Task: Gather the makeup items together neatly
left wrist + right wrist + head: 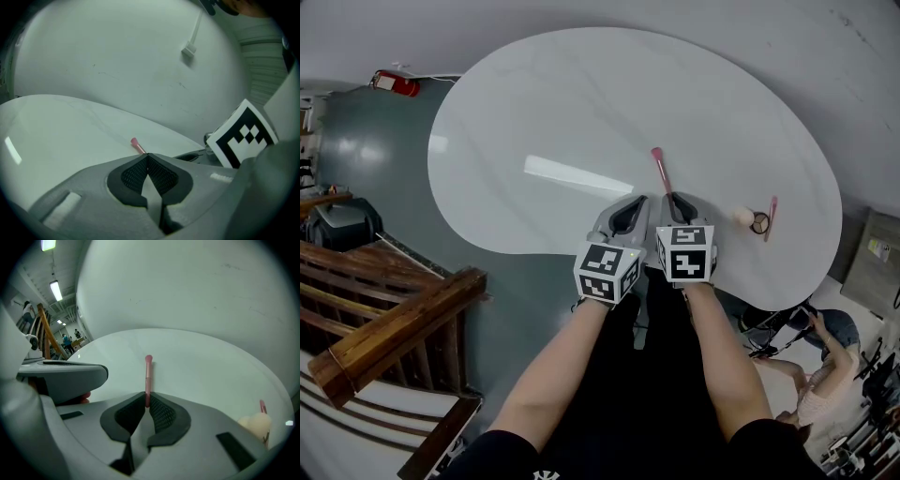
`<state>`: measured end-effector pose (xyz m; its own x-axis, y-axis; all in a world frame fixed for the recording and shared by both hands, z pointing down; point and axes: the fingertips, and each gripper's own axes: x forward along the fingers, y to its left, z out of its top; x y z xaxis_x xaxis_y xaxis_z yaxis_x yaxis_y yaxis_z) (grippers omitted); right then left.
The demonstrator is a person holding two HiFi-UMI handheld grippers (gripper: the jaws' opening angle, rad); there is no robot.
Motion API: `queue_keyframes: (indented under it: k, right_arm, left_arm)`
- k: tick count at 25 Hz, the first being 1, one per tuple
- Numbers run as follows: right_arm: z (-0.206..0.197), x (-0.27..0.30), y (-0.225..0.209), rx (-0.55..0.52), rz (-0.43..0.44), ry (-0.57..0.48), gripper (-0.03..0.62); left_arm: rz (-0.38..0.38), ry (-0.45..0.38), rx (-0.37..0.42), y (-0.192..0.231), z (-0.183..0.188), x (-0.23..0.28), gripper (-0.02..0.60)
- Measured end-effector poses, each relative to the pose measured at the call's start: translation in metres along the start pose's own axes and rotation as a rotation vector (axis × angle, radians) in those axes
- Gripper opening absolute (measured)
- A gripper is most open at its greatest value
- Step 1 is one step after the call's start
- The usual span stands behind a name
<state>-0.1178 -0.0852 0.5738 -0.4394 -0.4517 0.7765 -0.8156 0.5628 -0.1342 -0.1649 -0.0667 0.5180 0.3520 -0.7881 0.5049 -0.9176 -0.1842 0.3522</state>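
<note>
A pink makeup brush (659, 167) lies on the white table (581, 112), its bristle end pointing away from me. My right gripper (673, 198) is shut on the near end of the brush's handle (148, 376), which runs straight out from between the pads. Just to its left, my left gripper (637, 201) is shut with nothing in it; beyond its closed tips (148, 155) only the brush's pink tip (135, 144) shows. To the right lie a beige sponge (742, 217), a small dark ring (759, 223) and a second pink stick (772, 217).
The table's near edge (581, 255) curves just under both grippers. A wooden railing (389, 342) stands at the lower left, and a red fire extinguisher (395, 83) lies on the floor at far left. A person (820, 375) sits on the floor at lower right.
</note>
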Motion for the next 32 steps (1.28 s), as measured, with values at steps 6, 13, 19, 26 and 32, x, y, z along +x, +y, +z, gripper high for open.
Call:
queue_keyframes:
  k: [6, 13, 19, 26, 32]
  right_arm:
    - [0.008, -0.025, -0.004, 0.028, -0.019, -0.052, 0.040]
    - [0.014, -0.069, -0.011, 0.059, -0.059, -0.129, 0.040]
    - [0.010, -0.108, -0.023, 0.085, -0.108, -0.181, 0.040]
    - [0.003, -0.150, -0.030, 0.109, -0.154, -0.244, 0.040]
    - [-0.010, -0.186, -0.040, 0.135, -0.203, -0.283, 0.040]
  left_arm:
    - [-0.038, -0.013, 0.032, -0.019, 0.006, -0.005, 0.008]
    - [-0.092, -0.047, 0.079, -0.049, 0.019, -0.018, 0.008]
    - [-0.141, -0.078, 0.124, -0.081, 0.030, -0.031, 0.008]
    - [-0.188, -0.098, 0.166, -0.116, 0.032, -0.049, 0.008]
    - [-0.237, -0.107, 0.196, -0.150, 0.031, -0.060, 0.008]
